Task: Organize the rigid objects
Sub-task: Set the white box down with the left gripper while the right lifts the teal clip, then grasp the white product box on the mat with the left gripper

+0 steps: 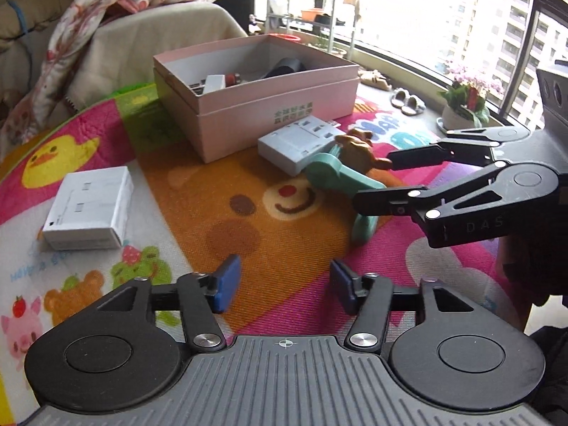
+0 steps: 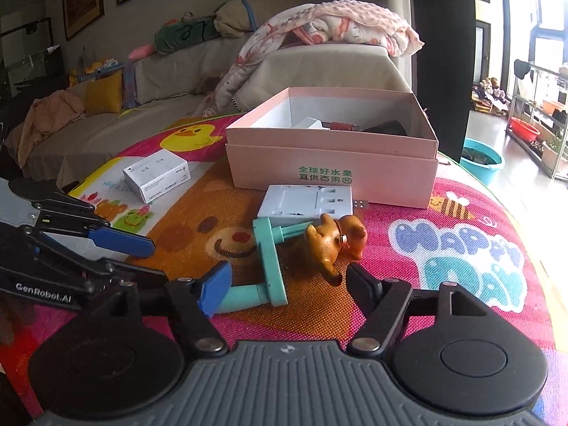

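Both grippers low over a bright cartoon play mat (image 1: 269,220). Left gripper (image 1: 282,284) with jaws released, blue pads spread wide, nothing between them but bare mat. Right gripper (image 2: 285,284) likewise released; in its own view, a mint-green plastic stand (image 2: 269,259) lying between and just beyond the pads, touched by neither so far as can be told, and a brown toy dog (image 2: 335,245) just past the pad at 1 o'clock, very close, contact not clear.

Seen from the left wrist: right gripper (image 1: 371,181) reaching in from 3 o'clock, its two black fingers apart, one at the dog (image 1: 358,149) and one at the green stand (image 1: 333,177). White socket panel (image 1: 298,143) flat on the mat at 12 o'clock, touching the stand and just in front of the pink box (image 1: 262,96). Box open-topped, holding a small white block, a reddish cylinder and a dark object, none clear enough to name. Small white carton (image 1: 88,209) alone on the mat at 10 o'clock, well apart from the rest.

Beyond the mat: a sofa draped with a floral blanket (image 2: 319,32), a potted plant (image 1: 465,103) by the window at 2 o'clock.
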Action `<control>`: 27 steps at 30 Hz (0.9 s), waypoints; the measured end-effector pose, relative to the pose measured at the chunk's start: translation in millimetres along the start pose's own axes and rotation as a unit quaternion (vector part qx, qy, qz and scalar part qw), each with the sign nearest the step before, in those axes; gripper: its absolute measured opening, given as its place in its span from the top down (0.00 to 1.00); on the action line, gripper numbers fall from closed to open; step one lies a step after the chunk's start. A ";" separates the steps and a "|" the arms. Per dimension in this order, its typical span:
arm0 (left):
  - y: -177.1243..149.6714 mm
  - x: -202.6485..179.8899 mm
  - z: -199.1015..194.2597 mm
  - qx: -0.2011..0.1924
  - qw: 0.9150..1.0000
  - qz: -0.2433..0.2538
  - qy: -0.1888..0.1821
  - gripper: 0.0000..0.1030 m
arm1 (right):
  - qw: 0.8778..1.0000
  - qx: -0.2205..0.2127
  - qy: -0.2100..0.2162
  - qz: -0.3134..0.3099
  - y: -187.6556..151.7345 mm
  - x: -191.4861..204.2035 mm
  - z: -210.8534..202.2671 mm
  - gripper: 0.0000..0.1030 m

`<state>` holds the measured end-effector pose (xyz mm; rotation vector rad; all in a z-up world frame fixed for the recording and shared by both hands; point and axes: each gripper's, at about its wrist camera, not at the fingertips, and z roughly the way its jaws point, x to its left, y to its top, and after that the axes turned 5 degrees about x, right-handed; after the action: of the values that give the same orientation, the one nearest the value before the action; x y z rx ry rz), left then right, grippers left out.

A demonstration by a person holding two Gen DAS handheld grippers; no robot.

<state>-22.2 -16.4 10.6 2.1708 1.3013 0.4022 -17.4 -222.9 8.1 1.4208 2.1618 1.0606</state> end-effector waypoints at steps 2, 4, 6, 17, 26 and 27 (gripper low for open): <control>0.5 -6.2 2.4 0.004 1.000 0.014 -0.003 0.25 | 1.000 0.000 0.001 0.003 -0.6 -1.1 0.0 0.29; 2.1 -4.2 1.0 0.003 1.000 0.009 -0.006 0.25 | 1.000 0.000 0.002 0.007 -0.6 -2.4 0.2 0.29; 4.4 5.6 -5.7 -0.014 1.000 -0.005 -0.001 0.27 | 1.000 -0.001 0.002 0.013 -0.9 -4.0 0.2 0.29; 18.9 149.4 -26.8 -0.107 0.962 -0.228 0.106 0.30 | 1.000 0.001 0.007 0.024 -1.0 -7.7 1.7 0.28; 33.5 109.3 4.2 -0.079 0.982 -0.115 0.128 0.30 | 1.000 0.007 0.011 0.028 -1.1 -7.6 3.3 0.26; 35.3 107.4 8.5 -0.076 0.982 -0.101 0.143 0.30 | 1.000 0.006 0.010 0.027 -1.1 -7.4 3.0 0.26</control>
<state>58.7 62.2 21.7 1.8804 1.5739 0.7262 -12.9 -228.6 4.5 1.4886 2.1586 1.0865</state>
